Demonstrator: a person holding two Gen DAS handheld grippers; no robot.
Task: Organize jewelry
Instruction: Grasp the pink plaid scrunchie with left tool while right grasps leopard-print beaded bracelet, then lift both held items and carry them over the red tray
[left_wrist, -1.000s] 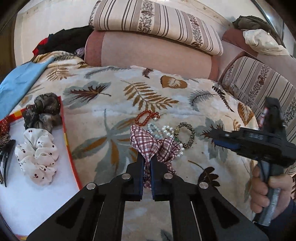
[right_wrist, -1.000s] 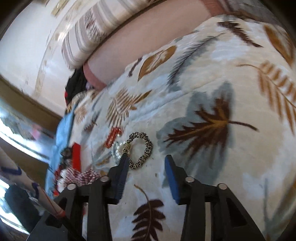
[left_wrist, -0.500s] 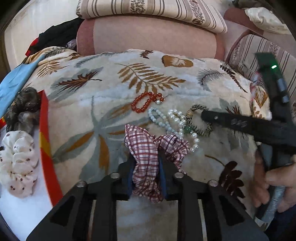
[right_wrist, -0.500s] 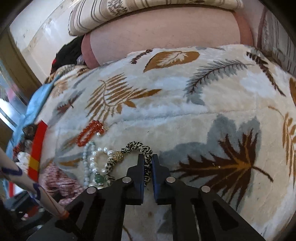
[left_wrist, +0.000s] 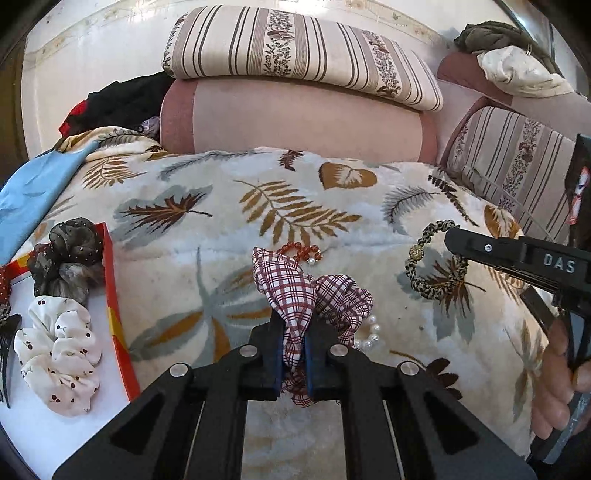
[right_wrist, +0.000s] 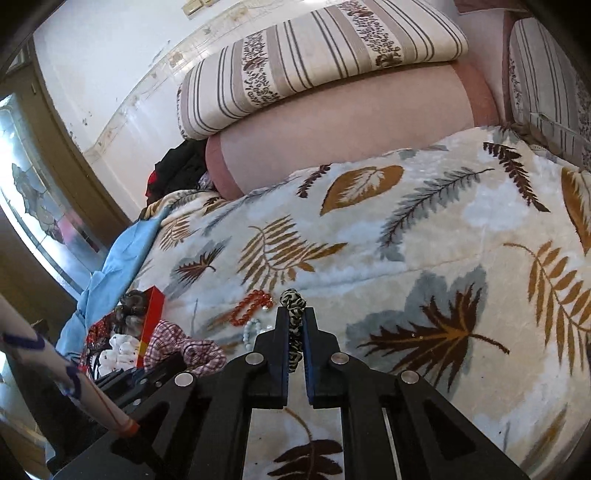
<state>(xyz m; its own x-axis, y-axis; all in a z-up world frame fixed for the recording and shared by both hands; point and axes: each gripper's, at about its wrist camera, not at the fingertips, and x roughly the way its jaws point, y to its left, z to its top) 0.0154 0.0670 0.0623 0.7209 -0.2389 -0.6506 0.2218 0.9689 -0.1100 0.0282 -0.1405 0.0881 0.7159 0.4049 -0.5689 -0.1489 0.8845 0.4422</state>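
Note:
My left gripper (left_wrist: 294, 332) is shut on a red plaid scrunchie (left_wrist: 310, 291) and holds it just above the leaf-print blanket. My right gripper (right_wrist: 294, 325) is shut on a leopard-print bracelet (right_wrist: 293, 306) with a gold bead and holds it off the blanket; the bracelet also shows in the left wrist view (left_wrist: 436, 266). A red bead bracelet (left_wrist: 301, 251) and a pearl bracelet (left_wrist: 367, 334) lie on the blanket behind the scrunchie. The red-rimmed tray (left_wrist: 114, 310) at the left holds a white dotted scrunchie (left_wrist: 59, 354) and a dark scrunchie (left_wrist: 66, 262).
A pink bolster (left_wrist: 295, 118) and striped cushions (left_wrist: 295, 51) stand at the back. A blue cloth (left_wrist: 33, 195) lies at the far left. A black hair clip (left_wrist: 7, 354) rests at the tray's left edge. Another striped cushion (left_wrist: 517, 162) is at the right.
My right gripper closed on the leopard-print bracelet and lifted it off the blanket. My left gripper stayed shut on the plaid scrunchie and drew back and up, so the tray came back into view.

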